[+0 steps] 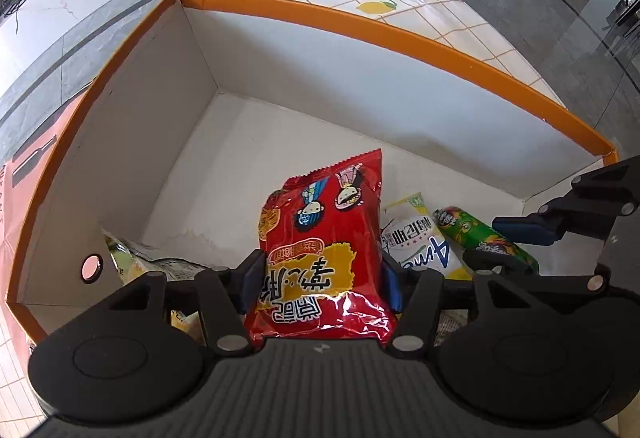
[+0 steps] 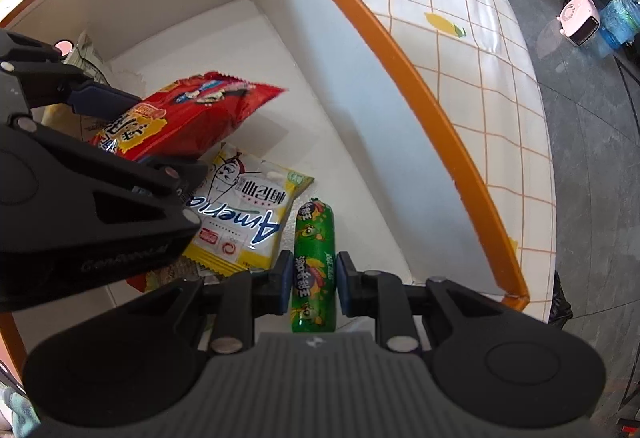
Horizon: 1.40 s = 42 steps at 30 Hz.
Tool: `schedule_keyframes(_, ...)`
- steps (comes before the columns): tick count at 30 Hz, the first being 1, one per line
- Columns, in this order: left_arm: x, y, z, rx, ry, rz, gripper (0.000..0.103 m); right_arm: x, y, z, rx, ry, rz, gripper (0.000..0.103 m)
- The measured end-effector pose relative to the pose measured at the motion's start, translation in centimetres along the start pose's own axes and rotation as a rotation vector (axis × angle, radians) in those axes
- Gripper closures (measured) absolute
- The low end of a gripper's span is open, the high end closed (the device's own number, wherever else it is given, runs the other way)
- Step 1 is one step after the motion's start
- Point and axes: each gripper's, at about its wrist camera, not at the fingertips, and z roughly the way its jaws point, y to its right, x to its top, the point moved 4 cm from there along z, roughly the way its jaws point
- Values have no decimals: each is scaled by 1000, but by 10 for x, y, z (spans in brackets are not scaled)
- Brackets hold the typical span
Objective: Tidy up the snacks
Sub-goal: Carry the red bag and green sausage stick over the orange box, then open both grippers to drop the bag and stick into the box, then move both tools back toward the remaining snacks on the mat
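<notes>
My left gripper [image 1: 320, 280] is shut on a red snack bag [image 1: 326, 258] and holds it over the floor of an orange-rimmed white box [image 1: 360, 22]. The bag also shows in the right wrist view [image 2: 188, 118]. My right gripper [image 2: 312, 280] is shut on a green sausage stick [image 2: 314, 262], low inside the same box [image 2: 400, 78]. The stick and the right gripper show in the left wrist view [image 1: 486, 238] at the right. A yellow and white snack pack [image 2: 244, 214] lies on the box floor between the two grippers.
More packets [image 1: 160, 266] lie at the box's left inner wall, partly hidden by my left gripper. The box stands on a cream checked cloth [image 2: 480, 50] with lemon prints. Grey tiled floor, a pink heater [image 2: 580, 18] and a plant lie beyond.
</notes>
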Motion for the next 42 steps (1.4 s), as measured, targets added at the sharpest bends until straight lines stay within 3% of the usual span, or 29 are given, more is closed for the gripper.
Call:
schedule_keyframes(8,-5,-1,-14,-7,24,-2,19,-1,0,-10,-9,16,4,83)
schedule_keyframes(12,-7,-2,-32,-2,41,-14,19,-4,-4,-24,-13,34,2,73)
schedule_keyframes(19,-21,-4,-72,13,88,-27,19,-18,-10,-61,-18,79,13,71)
schedule_keyframes(23,-36,-9,-104,9,138,-48,19,-29,-16,-90,-11,124,27,64)
schedule_keyframes(28,-60,-18,-143,-4,226,-84,19,-46,-31,-126,13,213,44,63)
schedule_keyframes(32,-90,-28,-172,-6,304,-99,19,-64,-52,-151,61,316,58,56)
schedule_keyframes(36,-127,-43,-192,33,377,-103,18,-83,-75,-166,127,416,77,56)
schedule_keyframes(39,-157,-59,-199,62,417,-150,18,-99,-95,-171,166,496,79,56)
schedule_keyframes(42,-184,-77,-203,41,440,-224,18,-114,-116,-174,198,579,84,55)
